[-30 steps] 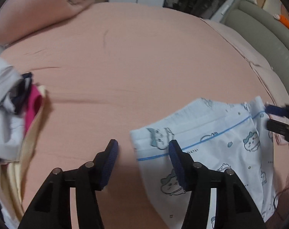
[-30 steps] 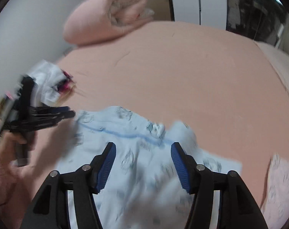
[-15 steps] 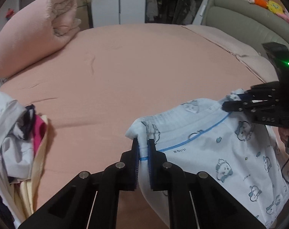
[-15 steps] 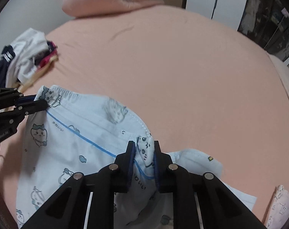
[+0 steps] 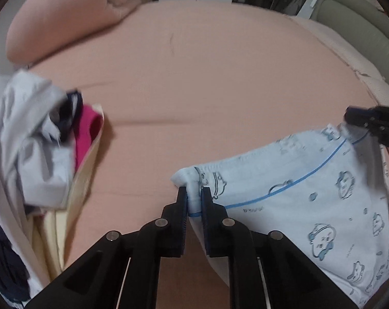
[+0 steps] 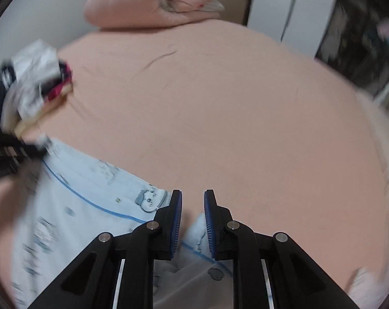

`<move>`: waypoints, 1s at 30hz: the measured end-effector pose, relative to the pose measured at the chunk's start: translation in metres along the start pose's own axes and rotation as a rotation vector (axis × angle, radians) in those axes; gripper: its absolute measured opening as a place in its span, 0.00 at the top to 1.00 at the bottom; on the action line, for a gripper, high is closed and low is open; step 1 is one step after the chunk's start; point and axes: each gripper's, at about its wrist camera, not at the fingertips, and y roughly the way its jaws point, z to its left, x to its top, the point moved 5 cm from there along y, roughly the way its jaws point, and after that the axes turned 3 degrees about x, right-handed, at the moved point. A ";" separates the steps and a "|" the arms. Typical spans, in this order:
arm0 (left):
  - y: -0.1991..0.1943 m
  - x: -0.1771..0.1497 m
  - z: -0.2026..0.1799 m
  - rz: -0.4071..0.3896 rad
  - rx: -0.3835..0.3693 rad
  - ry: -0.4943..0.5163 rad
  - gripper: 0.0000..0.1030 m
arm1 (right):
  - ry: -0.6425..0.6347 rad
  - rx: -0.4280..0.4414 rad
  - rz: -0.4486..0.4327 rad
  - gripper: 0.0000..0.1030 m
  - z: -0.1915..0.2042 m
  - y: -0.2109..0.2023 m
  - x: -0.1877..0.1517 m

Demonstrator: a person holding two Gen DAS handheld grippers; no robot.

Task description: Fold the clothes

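Note:
Light blue shorts with cartoon prints and a blue stripe lie on the pink bed. My left gripper is shut on the left corner of their waistband. In the right wrist view my right gripper has its jaws apart, with the shorts below and to the left and a bit of cloth low between the fingers. The right gripper also shows in the left wrist view at the shorts' far corner. The left gripper shows blurred in the right wrist view.
A pile of white, navy, magenta and cream clothes lies at the left; it also shows in the right wrist view. A rolled pink duvet sits at the bed's far left. A grey headboard stands at the right.
My right gripper has opened and let go of the waistband corner it pinched half a second ago. My left gripper stays shut on its corner. Both views are blurred by motion.

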 end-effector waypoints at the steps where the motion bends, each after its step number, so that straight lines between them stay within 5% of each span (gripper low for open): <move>1: -0.006 0.005 0.003 -0.024 -0.011 -0.011 0.88 | 0.011 0.030 0.013 0.82 0.000 0.001 -0.002; 5: -0.019 0.013 0.013 -0.074 -0.046 -0.029 0.48 | -0.027 0.099 0.082 0.60 0.011 0.013 -0.010; 8: -0.015 0.010 0.008 -0.070 -0.069 0.016 0.48 | -0.106 0.076 0.097 0.60 0.030 0.025 -0.013; 11: -0.003 0.001 -0.005 -0.035 -0.108 0.060 0.48 | -0.158 0.052 0.090 0.92 0.046 0.033 -0.015; 15: 0.030 -0.016 -0.019 0.021 -0.048 0.120 0.54 | -0.169 -0.062 0.039 0.92 0.043 0.033 -0.011; 18: 0.025 0.003 -0.015 -0.069 -0.031 0.068 0.54 | -0.044 -0.138 0.029 0.91 0.012 0.035 -0.003; 21: 0.003 0.015 -0.007 -0.112 -0.091 0.041 0.54 | 0.089 -0.018 0.001 0.90 0.000 0.017 0.001; 24: 0.010 -0.009 -0.018 0.085 -0.221 0.168 0.54 | -0.071 0.120 0.056 0.90 0.043 0.011 0.000; 26: 0.014 -0.030 -0.029 0.150 -0.243 0.243 0.54 | -0.184 0.170 0.134 0.90 0.074 0.019 -0.008; 30: 0.031 -0.025 -0.047 0.098 -0.163 0.312 0.54 | -0.311 0.077 0.221 0.90 0.088 0.045 -0.029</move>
